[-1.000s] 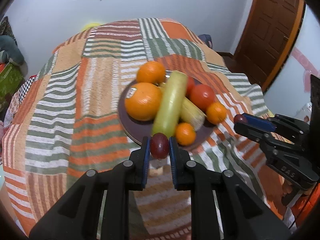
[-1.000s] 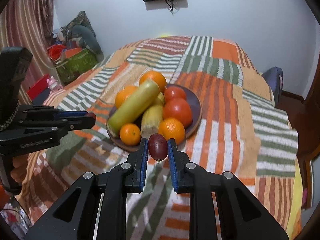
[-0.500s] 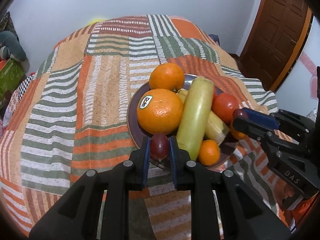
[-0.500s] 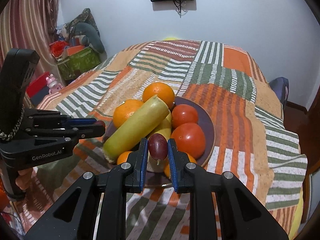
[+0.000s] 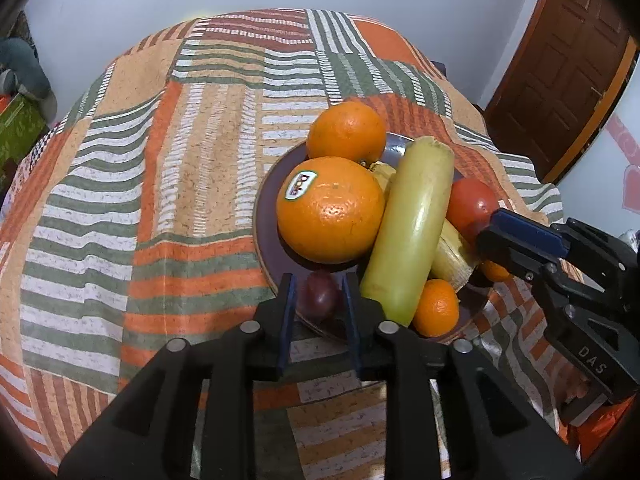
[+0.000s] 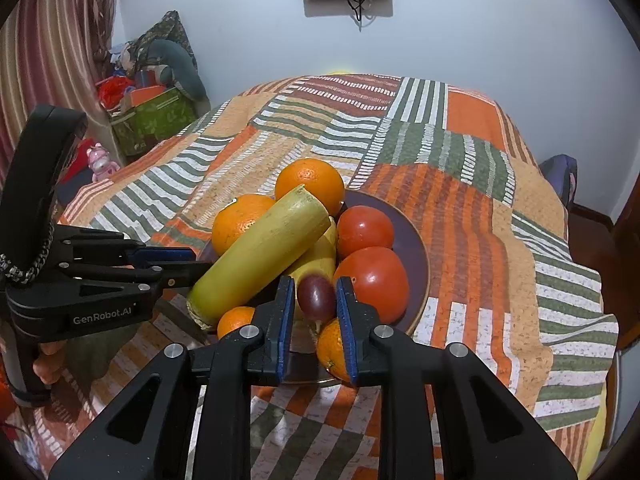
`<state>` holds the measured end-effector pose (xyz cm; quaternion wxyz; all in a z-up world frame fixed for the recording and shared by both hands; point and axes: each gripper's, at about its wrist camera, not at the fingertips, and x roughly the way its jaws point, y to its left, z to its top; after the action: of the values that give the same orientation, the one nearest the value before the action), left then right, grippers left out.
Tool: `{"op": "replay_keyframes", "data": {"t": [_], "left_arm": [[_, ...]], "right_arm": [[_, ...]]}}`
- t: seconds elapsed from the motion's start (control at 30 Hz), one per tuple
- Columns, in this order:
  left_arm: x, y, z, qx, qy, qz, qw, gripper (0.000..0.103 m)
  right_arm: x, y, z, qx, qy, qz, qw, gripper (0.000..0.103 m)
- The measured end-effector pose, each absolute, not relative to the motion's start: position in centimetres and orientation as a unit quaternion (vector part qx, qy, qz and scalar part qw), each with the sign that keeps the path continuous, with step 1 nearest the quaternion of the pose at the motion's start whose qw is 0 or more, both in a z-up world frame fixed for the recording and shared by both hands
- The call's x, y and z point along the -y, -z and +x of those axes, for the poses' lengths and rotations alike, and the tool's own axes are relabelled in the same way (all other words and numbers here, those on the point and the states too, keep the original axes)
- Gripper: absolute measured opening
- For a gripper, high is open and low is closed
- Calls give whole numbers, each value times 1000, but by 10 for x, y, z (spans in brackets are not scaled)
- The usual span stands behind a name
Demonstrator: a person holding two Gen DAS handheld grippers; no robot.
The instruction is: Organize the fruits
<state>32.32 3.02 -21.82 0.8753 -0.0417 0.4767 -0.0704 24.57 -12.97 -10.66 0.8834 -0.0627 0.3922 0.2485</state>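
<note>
— While both pairs of tongs hang over the plate, which step would you say is in hand?

— The release, I think. The left gripper has a dark red grape between its blue pads, low over the near rim beside the stickered orange. Its jaws are opening, and a sliver of gap shows on either side of the fruit.

— And the right gripper?

— Likewise. A second grape sits between its fingers above the pile, in front of the tomato and the long pale green stalk. Those jaws are opening too, with the pads no longer clearly pressing.

— So what does the next move call for?

— Letting each grape settle into a hollow, I'd judge, then drawing back without nudging the stack. The left one should land on bare plate; the right one sits over rounded fruit and could roll onto the striped cloth.
</note>
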Motion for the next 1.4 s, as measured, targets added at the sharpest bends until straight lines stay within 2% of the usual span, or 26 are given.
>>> {"op": "replay_keyframes", "data": {"t": [0.13,0.37,0.9,0.97,1.03,1.07,1.13,1.2,1.23,1.33,1.4], "left_arm": [[-33,211,317,-468,64,-47,880,37],[-33,176,293,-433,57,-43,898,37],[-4,13,152,-231,43,-19,972,37],[1,-2,133,-210,44,-20,977,40],[3,-12,117,-191,43,-23,980,57],[4,-16,110,-183,44,-25,982,61],[8,-25,93,-161,44,-20,986,67],[12,-31,81,-147,42,-12,988,72],[13,-34,75,-141,42,-12,989,78],[13,-40,61,-125,39,-16,991,85],[14,-44,53,-116,34,-15,993,90]], "right_arm": [[131,104,244,-392,-247,-60,884,27],[140,83,232,-379,-240,-56,892,27],[178,-56,138,-233,-241,-18,942,27],[181,-68,124,-215,-244,-11,946,27],[181,-77,112,-202,-245,-10,948,27],[180,-82,105,-195,-246,-11,949,27],[180,-88,94,-184,-248,-15,951,32],[180,-93,84,-171,-242,-15,955,48],[180,-93,81,-166,-239,-15,957,52],[178,-96,72,-148,-228,-14,962,62],[177,-98,68,-138,-221,-12,965,73]]}}
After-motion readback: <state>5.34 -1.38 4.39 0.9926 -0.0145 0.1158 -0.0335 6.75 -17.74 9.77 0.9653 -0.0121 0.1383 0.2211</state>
